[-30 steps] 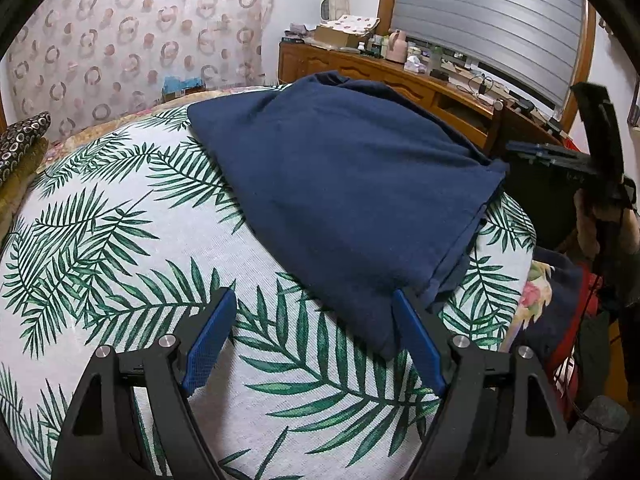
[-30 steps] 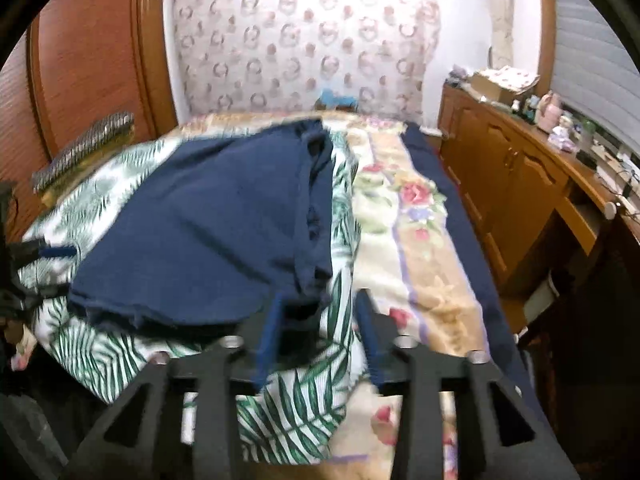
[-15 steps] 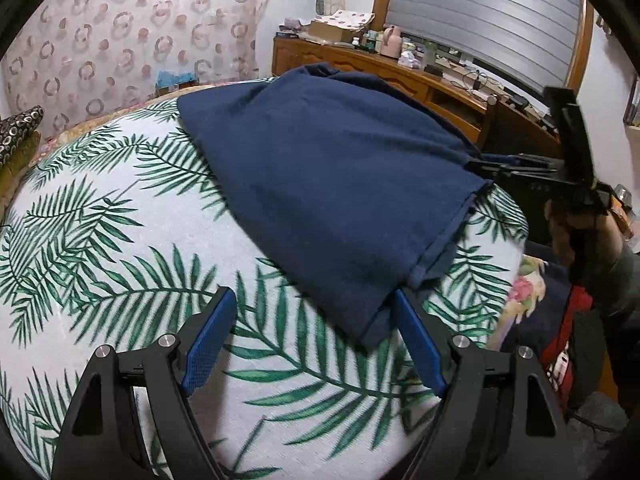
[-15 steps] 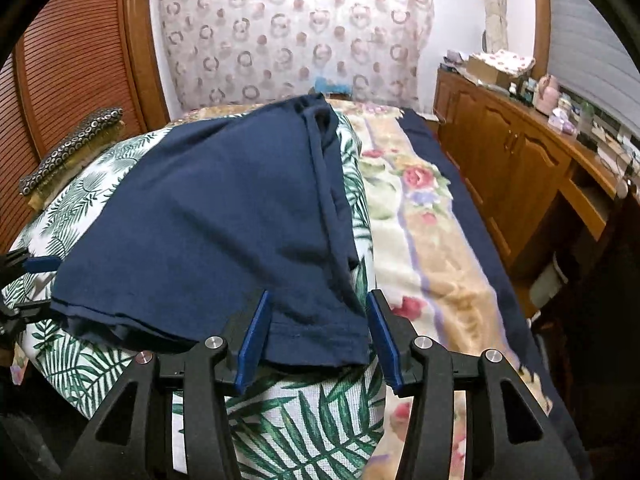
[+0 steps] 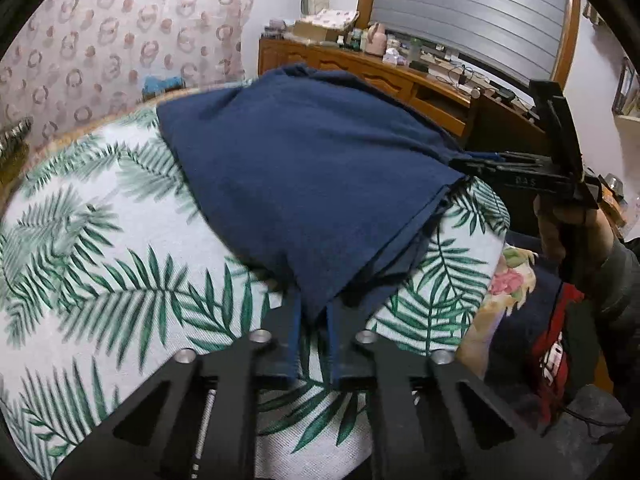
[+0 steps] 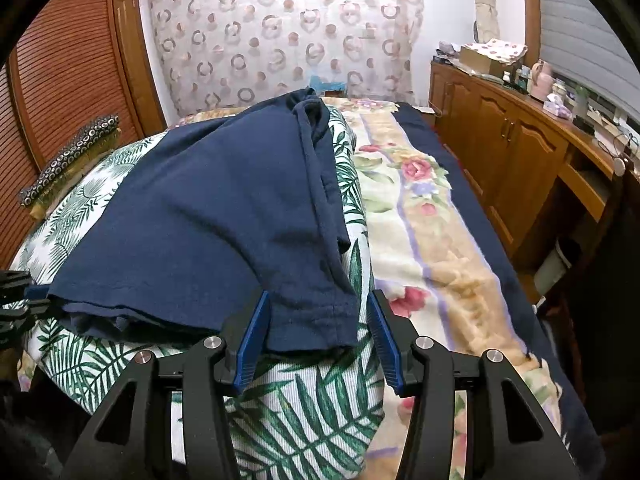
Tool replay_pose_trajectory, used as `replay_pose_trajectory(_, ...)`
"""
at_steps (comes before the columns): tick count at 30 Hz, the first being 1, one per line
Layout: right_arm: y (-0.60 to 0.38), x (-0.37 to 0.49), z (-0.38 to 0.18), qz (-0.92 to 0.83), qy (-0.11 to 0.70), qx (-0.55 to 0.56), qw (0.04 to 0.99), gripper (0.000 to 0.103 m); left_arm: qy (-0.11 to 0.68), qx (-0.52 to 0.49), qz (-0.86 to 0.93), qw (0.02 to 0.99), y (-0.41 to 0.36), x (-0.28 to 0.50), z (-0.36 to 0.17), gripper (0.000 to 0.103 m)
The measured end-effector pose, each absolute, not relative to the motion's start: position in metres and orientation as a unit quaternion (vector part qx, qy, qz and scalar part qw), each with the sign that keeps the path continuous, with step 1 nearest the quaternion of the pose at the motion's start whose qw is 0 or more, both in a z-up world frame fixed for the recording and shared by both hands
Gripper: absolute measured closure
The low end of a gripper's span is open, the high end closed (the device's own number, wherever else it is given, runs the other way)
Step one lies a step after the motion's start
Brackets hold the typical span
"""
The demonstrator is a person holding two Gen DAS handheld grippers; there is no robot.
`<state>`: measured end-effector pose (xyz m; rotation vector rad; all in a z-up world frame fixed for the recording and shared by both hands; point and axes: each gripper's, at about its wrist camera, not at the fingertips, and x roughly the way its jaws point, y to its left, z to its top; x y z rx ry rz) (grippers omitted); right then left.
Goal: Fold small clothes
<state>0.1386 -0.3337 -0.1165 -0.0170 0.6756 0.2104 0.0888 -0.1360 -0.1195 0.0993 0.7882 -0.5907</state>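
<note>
Navy cloth pinched at one corner, straddled at another.

The navy garment (image 5: 304, 184) lay across the centre of both frames on a palm-leaf sheet (image 5: 120, 280). Only the left wrist view showed the left gripper (image 5: 314, 320), at the lower centre, with its jaws nearly closed on the garment's near corner; it also showed the right gripper (image 5: 472, 160) reaching in from the right edge, with faint embossed lettering too small to read. Only the right wrist view showed the right gripper's blue pads (image 6: 254, 340) wide apart, a hem corner lying loose between them, plus a floral blanket (image 6: 432, 216) right of centre and a louvred wardrobe door (image 6: 68, 80) at upper left.
</note>
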Motion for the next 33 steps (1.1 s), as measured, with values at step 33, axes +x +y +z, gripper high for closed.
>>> replay_pose_trajectory(33,-0.331,0.144,-0.12,0.11,0.333,0.015,0.936,0.051,0.399,0.021,-0.28,0.873,-0.133,0.104,-0.127,0.096)
